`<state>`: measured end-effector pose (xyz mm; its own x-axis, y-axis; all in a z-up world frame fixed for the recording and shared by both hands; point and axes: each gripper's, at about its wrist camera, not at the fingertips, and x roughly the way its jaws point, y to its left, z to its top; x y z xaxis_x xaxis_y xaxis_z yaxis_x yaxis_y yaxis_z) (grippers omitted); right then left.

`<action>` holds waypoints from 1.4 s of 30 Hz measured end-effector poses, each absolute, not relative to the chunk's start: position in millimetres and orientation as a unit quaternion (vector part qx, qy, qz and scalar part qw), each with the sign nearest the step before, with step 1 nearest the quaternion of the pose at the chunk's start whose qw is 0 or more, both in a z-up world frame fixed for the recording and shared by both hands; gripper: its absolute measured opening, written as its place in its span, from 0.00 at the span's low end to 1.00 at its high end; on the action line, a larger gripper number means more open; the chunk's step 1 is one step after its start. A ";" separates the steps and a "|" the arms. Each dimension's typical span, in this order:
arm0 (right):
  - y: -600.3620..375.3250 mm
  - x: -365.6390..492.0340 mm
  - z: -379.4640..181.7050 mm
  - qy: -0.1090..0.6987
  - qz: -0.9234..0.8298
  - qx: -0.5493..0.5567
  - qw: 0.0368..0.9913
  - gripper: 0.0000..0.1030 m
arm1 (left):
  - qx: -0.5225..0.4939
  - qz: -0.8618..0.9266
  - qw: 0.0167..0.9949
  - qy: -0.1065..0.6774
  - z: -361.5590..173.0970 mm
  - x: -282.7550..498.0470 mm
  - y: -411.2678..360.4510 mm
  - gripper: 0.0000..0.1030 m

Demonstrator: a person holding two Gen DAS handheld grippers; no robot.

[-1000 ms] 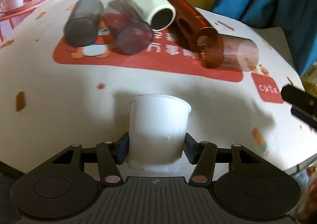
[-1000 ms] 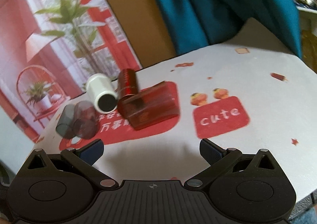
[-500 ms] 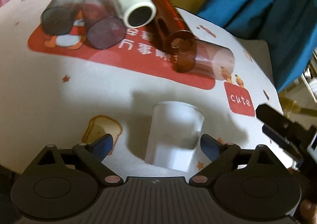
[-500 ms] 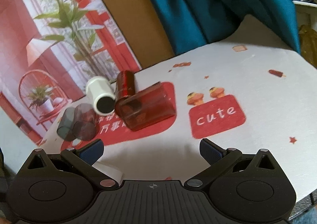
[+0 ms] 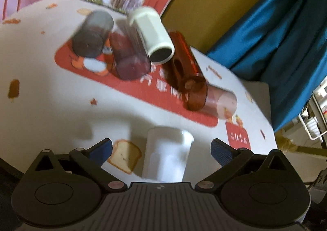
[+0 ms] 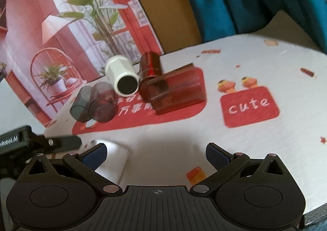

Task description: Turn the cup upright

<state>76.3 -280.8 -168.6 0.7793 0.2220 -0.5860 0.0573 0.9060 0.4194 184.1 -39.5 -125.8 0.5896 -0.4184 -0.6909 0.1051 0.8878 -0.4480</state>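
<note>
Left wrist view: left gripper (image 5: 161, 150) spread wide, tilted down over the table (image 5: 51, 108), white cup (image 5: 166, 157) standing upright between its fingers, untouched (blurred). Right wrist view: right gripper (image 6: 156, 154) also wide, holding nothing, low over the table; cup (image 6: 112, 159) just behind its left finger.
</note>
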 end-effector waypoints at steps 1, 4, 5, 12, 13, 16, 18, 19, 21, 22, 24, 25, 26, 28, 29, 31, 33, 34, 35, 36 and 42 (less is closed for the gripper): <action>-280.0 77.1 -169.0 0.333 0.056 0.217 0.916 1.00 | -0.182 -0.148 0.878 0.418 -122.4 183.0 -36.9 1.00; -273.5 79.6 -169.2 0.349 0.067 0.211 0.911 1.00 | -0.164 -0.140 0.895 0.390 -111.6 180.1 -28.9 1.00; -270.1 80.8 -169.3 0.356 0.062 0.203 0.910 1.00 | -0.152 -0.133 0.903 0.379 -106.8 178.7 -25.5 1.00; -257.3 88.3 -169.6 0.386 0.063 0.191 0.900 1.00 | -0.076 -0.065 0.933 0.345 -86.7 166.6 4.7 1.00; -254.5 89.8 -168.7 0.391 0.064 0.187 0.899 1.00 | -0.084 -0.058 0.934 0.342 -84.6 164.5 12.2 1.00; -246.8 93.8 -162.1 0.400 0.066 0.173 0.898 1.00 | -0.082 -0.033 0.941 0.327 -79.3 157.3 29.7 1.00; -242.0 98.7 -157.8 0.406 0.066 0.167 0.896 1.00 | -0.063 -0.012 0.945 0.320 -79.9 154.6 34.6 1.00; -239.8 101.2 -156.3 0.408 0.065 0.166 0.895 1.00 | -0.055 0.001 0.946 0.318 -81.8 153.5 38.0 1.00; -232.6 108.3 -155.1 0.418 0.067 0.160 0.892 1.00 | -0.052 0.015 0.946 0.320 -87.9 152.6 45.7 1.00; -229.0 111.5 -155.4 0.422 0.068 0.158 0.890 1.00 | -0.057 0.018 0.944 0.325 -90.9 153.2 49.3 1.00; -220.5 119.1 -155.8 0.429 0.069 0.151 0.888 1.00 | -0.068 0.020 0.940 0.333 -94.8 154.2 56.3 1.00; -216.7 122.8 -156.4 0.432 0.069 0.148 0.887 1.00 | -0.073 0.021 0.940 0.333 -97.0 153.8 60.3 1.00; -212.9 127.2 -157.1 0.435 0.070 0.146 0.886 1.00 | -0.075 0.021 0.940 0.333 -98.1 153.5 62.3 1.00; -206.7 134.0 -159.0 0.439 0.069 0.145 0.884 1.00 | -0.077 0.018 0.940 0.331 -99.8 154.2 65.5 1.00; -204.4 137.8 -160.1 0.441 0.066 0.146 0.883 1.00 | -0.077 0.016 0.941 0.329 -100.9 154.0 66.8 1.00; -202.2 144.1 -163.6 0.447 0.061 0.150 0.880 0.96 | -0.074 0.017 0.943 0.325 -103.9 149.7 68.6 1.00; -201.5 149.4 -167.9 0.453 0.059 0.159 0.875 0.89 | -0.072 0.021 0.942 0.328 -106.7 148.4 69.2 1.00; -200.8 152.3 -170.0 0.456 0.058 0.162 0.873 0.86 | -0.074 0.021 0.941 0.330 -108.5 147.7 69.5 1.00; -200.7 154.8 -172.4 0.461 0.055 0.164 0.870 0.84 | -0.077 0.021 0.940 0.333 -109.6 147.8 70.5 1.00; -200.3 156.7 -174.4 0.465 0.053 0.166 0.868 0.84 | -0.081 0.021 0.938 0.335 -110.8 147.8 71.8 1.00; -200.2 163.9 -180.7 0.468 0.052 0.177 0.864 0.77 | -0.086 0.013 0.935 0.343 -116.2 149.9 73.1 1.00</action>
